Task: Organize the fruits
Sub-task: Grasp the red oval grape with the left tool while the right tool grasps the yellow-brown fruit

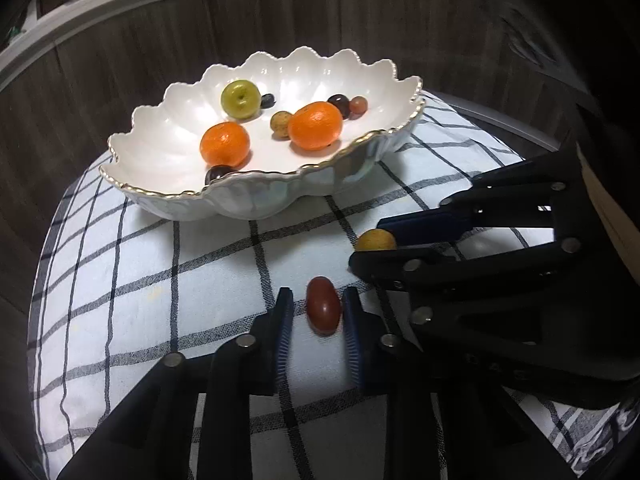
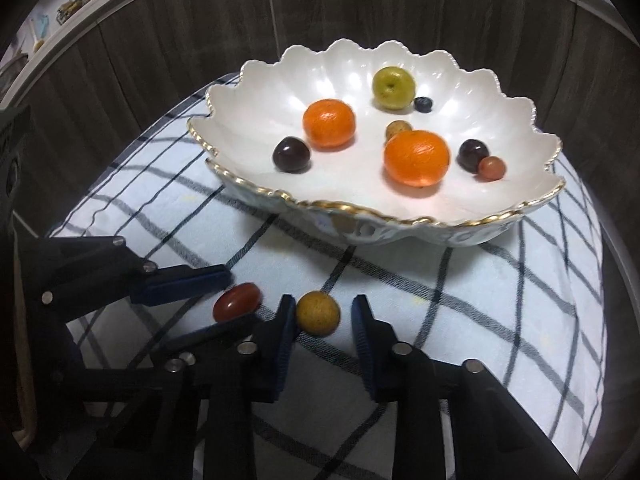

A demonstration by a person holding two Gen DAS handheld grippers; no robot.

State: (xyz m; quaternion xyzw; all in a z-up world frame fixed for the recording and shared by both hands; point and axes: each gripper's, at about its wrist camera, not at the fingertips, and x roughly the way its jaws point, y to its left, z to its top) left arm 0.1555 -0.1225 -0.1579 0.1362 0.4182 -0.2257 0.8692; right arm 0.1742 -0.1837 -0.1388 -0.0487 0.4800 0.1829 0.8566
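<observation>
A white scalloped bowl (image 1: 352,160) (image 2: 400,220) with a gold rim holds two oranges (image 1: 225,143), a green fruit (image 1: 240,99) and several small dark and brown fruits. A red oval fruit (image 1: 323,305) (image 2: 236,302) lies on the checked cloth between the open fingers of my left gripper (image 1: 316,316), with a gap on each side. A yellow-brown round fruit (image 2: 317,313) (image 1: 375,240) lies between the open fingers of my right gripper (image 2: 323,316), close to its left finger. Each gripper also shows in the other's view.
A white cloth with dark checks (image 1: 160,280) (image 2: 520,300) covers the round table. Dark wood-panelled walls (image 1: 120,40) stand close behind the bowl. The two grippers are side by side, nearly touching, at the table's near edge.
</observation>
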